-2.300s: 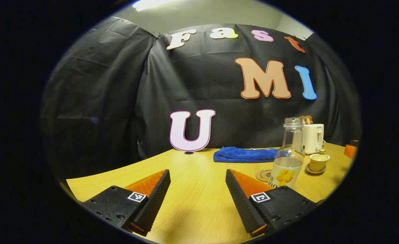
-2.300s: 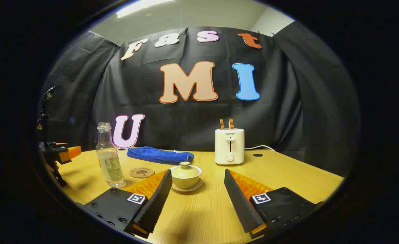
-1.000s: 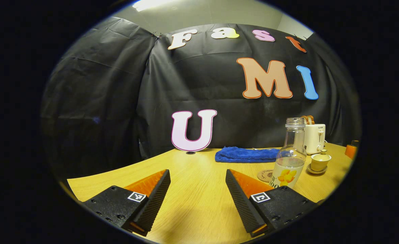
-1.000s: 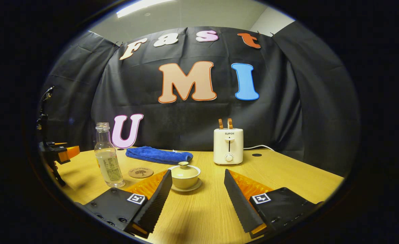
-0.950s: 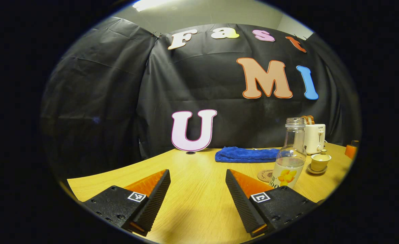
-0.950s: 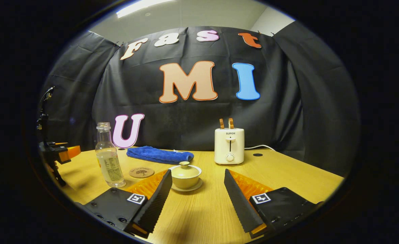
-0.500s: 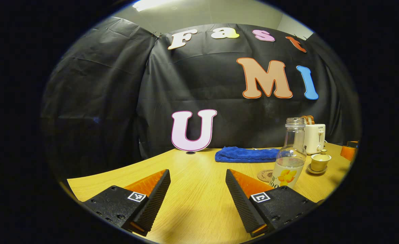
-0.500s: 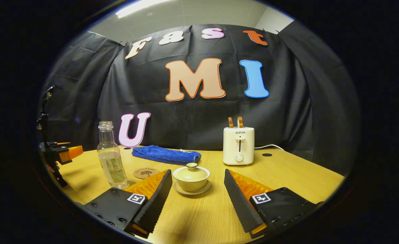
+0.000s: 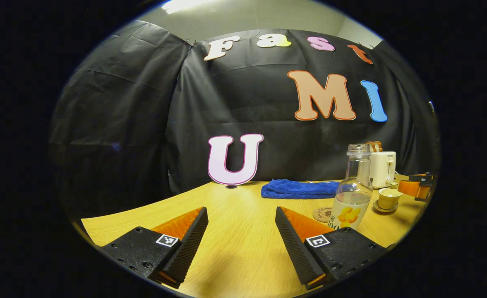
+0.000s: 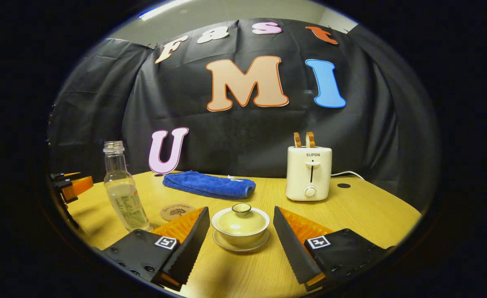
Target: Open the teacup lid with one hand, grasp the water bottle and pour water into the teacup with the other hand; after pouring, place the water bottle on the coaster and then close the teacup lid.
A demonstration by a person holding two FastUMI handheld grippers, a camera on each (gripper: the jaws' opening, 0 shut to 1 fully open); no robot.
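Observation:
A pale yellow teacup point(image 10: 240, 229) on a saucer carries its lid point(image 10: 241, 216) with a round knob. My right gripper point(image 10: 239, 244) is open, and the cup stands between its two fingers, untouched. Left of the cup stands a clear water bottle point(image 10: 121, 194), uncapped and partly filled. A round wooden coaster point(image 10: 177, 211) lies between bottle and cup. In the left gripper view, my left gripper point(image 9: 241, 242) is open over bare table, with the bottle point(image 9: 353, 191), coaster point(image 9: 321, 214) and teacup point(image 9: 388, 198) off to its right. The right gripper point(image 9: 417, 187) shows beside the cup there.
A folded blue towel point(image 10: 209, 185) lies at the back of the wooden table point(image 10: 363, 215). A white toaster point(image 10: 308, 172) with two slices stands at the back right, its cord trailing right. The left gripper point(image 10: 68, 185) shows at the far left edge.
My right gripper has moved forward and to the left, so the teacup now sits between its fingers and looks larger. The left gripper has stayed put.

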